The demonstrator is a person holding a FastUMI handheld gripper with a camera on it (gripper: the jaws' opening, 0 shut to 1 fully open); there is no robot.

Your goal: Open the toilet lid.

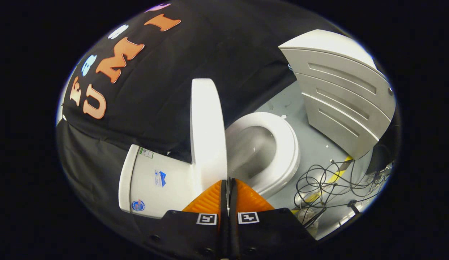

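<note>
The toilet lid (207,133) is standing raised near the centre of the frame, seen almost edge-on, with the open seat and bowl (271,151) lying to its right and the tank (155,180) to its lower left. The gripper (228,193) is sitting at the bottom centre with its two fingers drawn tight together, only a thin dark slit between them, and the lid's lower edge is meeting the fingertips; whether that edge is actually pinched in the slit is too fine to tell. Judging from this, the lid is looking close to fully open, so the main risk is letting go before it is leaning past its balance point, in which case it could drop back onto the seat; pushing on hard could instead knock it against the tank. Small stickers are showing on the tank, blue and green marks too small to read. A tangle of cables (325,184) is lying on the floor at lower right, below a grey panelled cabinet (340,97).
</note>
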